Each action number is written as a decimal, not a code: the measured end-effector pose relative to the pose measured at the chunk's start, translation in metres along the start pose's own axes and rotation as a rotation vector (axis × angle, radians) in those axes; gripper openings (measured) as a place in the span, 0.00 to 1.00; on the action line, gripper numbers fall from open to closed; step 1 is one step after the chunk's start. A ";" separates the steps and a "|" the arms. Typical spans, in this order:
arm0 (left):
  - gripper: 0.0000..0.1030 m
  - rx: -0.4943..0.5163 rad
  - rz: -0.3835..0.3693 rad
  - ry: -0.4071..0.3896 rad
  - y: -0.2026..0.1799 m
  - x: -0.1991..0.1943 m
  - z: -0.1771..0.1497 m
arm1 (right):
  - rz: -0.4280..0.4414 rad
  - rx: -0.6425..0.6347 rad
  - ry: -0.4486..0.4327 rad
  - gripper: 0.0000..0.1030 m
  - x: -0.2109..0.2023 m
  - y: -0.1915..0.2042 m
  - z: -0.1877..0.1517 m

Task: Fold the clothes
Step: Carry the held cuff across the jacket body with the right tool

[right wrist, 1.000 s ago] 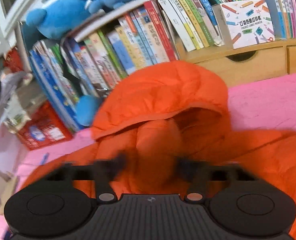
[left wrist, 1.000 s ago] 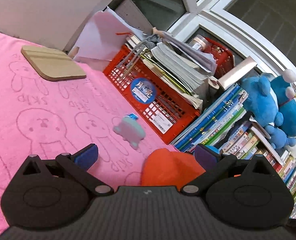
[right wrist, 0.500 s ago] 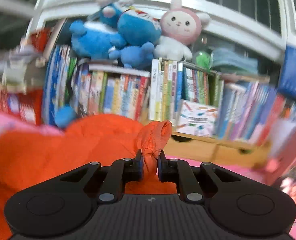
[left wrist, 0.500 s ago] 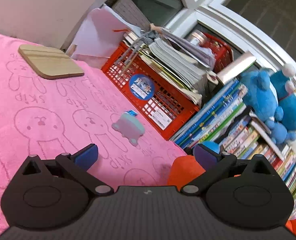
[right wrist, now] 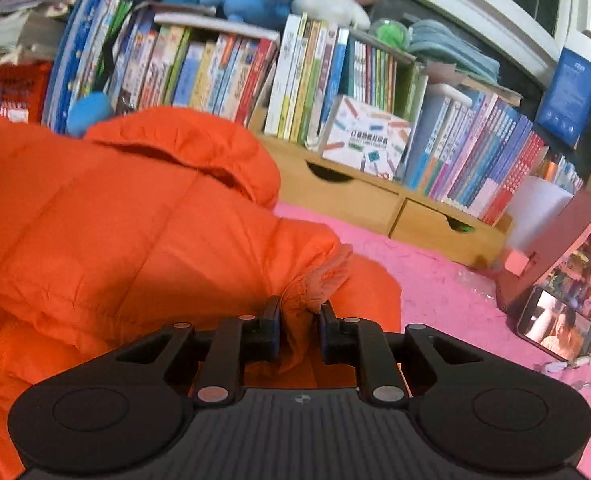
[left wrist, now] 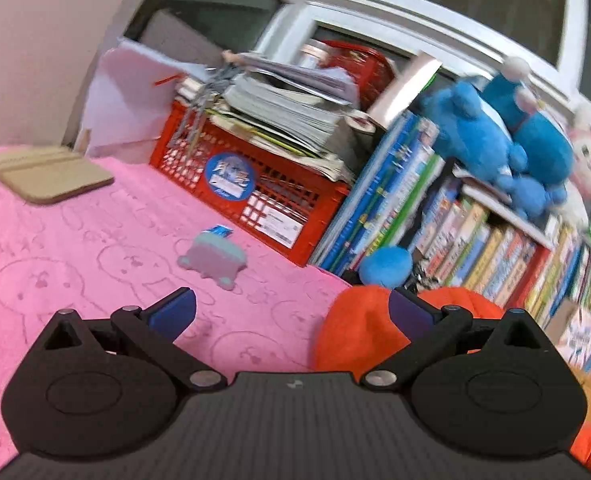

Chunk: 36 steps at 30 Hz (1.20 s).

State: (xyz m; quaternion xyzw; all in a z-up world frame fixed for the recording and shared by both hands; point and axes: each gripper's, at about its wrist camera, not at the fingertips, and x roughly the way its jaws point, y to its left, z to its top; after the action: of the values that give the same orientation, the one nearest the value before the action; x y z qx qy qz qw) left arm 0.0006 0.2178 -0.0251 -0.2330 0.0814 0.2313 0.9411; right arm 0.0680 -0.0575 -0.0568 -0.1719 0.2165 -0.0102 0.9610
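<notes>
Right claw [right wrist: 298,320] is pinching the orange puffer jacket [right wrist: 135,216] cuff but easing open; left claw [left wrist: 291,312] gapes wide, holding nothing.

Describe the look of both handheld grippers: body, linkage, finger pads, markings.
The left gripper and the right gripper look alike: a matte black ribbed body with a small pale logo at its centre, two round black housings at the sides, and black link arms on silver pivot pins. The fingers carry blue pads. No cables, hands or sleeves show in either view.
</notes>
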 end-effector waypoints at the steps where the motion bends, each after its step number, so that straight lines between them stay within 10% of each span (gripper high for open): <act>1: 1.00 0.038 0.003 0.009 -0.006 0.000 0.001 | -0.008 -0.009 0.000 0.18 0.000 0.002 -0.001; 11: 1.00 0.505 0.062 -0.025 -0.083 0.026 -0.012 | 0.021 -0.004 0.033 0.21 0.007 0.001 -0.001; 21: 1.00 0.546 0.067 0.290 -0.080 0.084 -0.026 | 0.002 -0.089 0.058 0.22 0.011 0.017 -0.001; 26: 1.00 0.480 0.033 0.372 -0.069 0.094 -0.025 | -0.003 -0.389 0.011 0.26 0.011 0.036 -0.005; 30: 1.00 0.473 0.030 0.383 -0.068 0.094 -0.025 | -0.001 -0.420 -0.114 0.77 -0.017 0.018 0.013; 36: 1.00 0.480 0.034 0.376 -0.070 0.094 -0.025 | 0.105 -0.347 -0.417 0.95 -0.057 0.027 0.061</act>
State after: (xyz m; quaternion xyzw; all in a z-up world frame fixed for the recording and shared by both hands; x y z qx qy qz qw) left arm 0.1151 0.1882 -0.0438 -0.0413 0.3103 0.1739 0.9337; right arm 0.0398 -0.0066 0.0090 -0.3207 0.0209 0.1125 0.9402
